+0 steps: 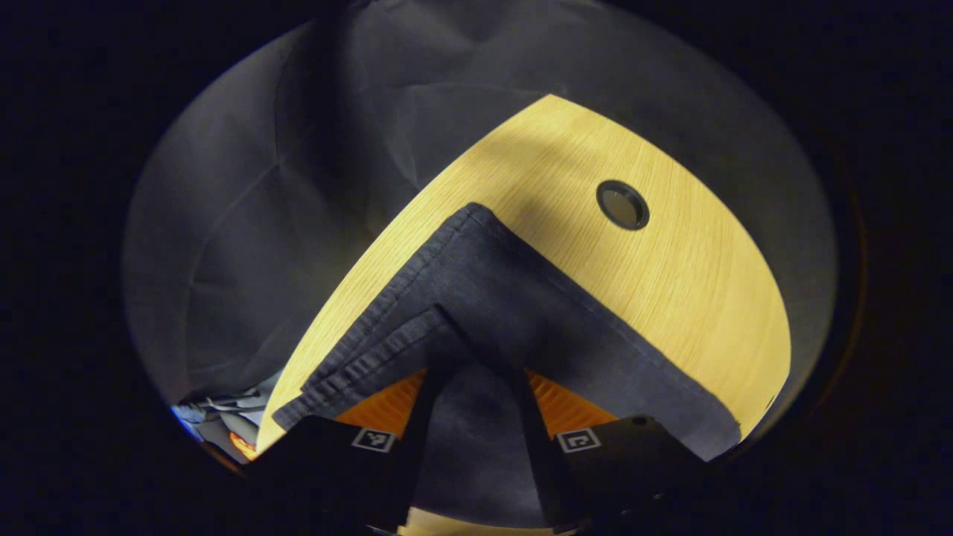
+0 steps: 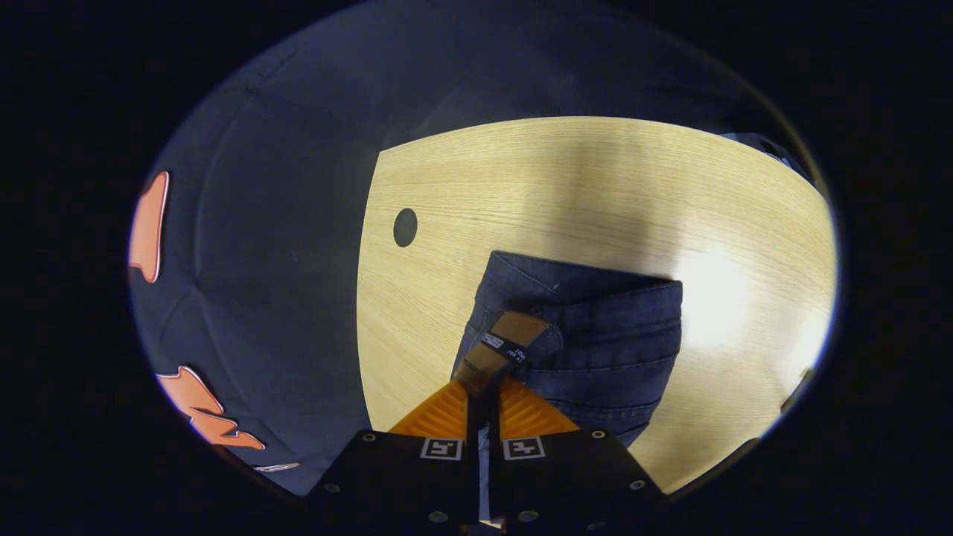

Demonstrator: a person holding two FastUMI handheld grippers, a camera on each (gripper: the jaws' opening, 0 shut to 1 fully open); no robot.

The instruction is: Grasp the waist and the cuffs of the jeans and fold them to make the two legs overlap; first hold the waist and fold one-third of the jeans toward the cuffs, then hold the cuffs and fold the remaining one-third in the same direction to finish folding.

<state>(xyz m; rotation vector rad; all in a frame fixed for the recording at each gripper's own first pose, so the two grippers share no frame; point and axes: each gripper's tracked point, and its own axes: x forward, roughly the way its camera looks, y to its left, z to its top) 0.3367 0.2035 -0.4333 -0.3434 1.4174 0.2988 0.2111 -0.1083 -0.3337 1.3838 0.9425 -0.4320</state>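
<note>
Dark blue jeans lie on a light wooden table, their stitched cuff hems running toward the left edge in the left gripper view. My left gripper is shut on the cuff end; cloth fills the gap between its orange fingers and rises to a peak just ahead of them. In the right gripper view the jeans lie folded in a short stack. My right gripper is shut on the waist at the brown leather patch, its orange fingers almost together.
A round cable hole sits in the table beyond the cuffs; the cable hole lies left of the waist in the right gripper view. Bare wood stretches ahead and right of the jeans. Black cloth wall borders the table.
</note>
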